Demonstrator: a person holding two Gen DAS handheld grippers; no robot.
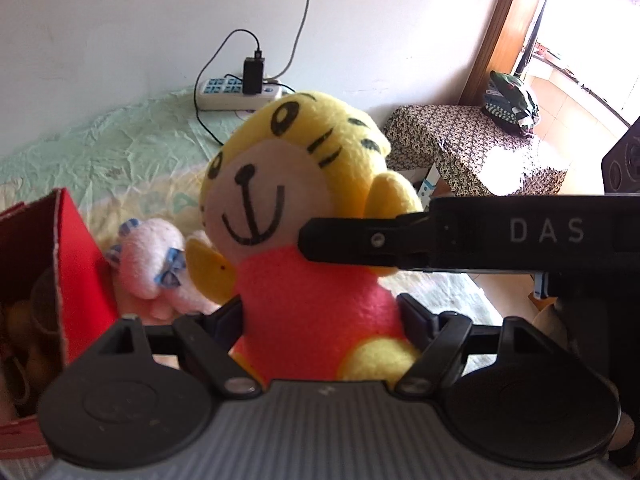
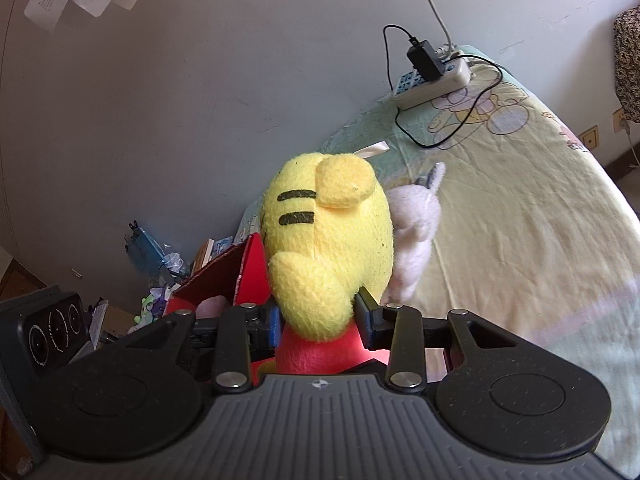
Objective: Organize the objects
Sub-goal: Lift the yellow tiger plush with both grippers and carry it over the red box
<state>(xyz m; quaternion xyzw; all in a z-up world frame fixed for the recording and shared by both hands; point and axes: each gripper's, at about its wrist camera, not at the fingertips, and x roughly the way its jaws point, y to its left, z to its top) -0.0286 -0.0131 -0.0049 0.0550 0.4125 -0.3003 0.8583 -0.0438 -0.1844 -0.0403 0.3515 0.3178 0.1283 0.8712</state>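
A yellow tiger plush (image 1: pixel 296 184) with a red-pink body is held up over the bed. My left gripper (image 1: pixel 320 316) is shut on its red-pink body, one finger on each side. My right gripper (image 2: pixel 320 320) is shut on the plush (image 2: pixel 328 232) from its side, its pads squeezing a yellow limb. In the left wrist view one of the right gripper's fingers (image 1: pixel 340 240) reaches in from the right, just under the plush's ear. An open red box (image 1: pixel 76 264) with things inside stands at the left; it also shows behind the plush as the red box (image 2: pixel 248 268). A pink plush (image 1: pixel 152 264) lies on the sheet.
A white power strip (image 1: pixel 240 94) with a black charger and cables lies on the bed by the wall. A stool under a patterned cloth (image 1: pixel 472 148) stands past the bed's end. Clutter (image 2: pixel 152 256) is piled on the floor by the wall. The sheet (image 2: pixel 520 220) stretches to the right.
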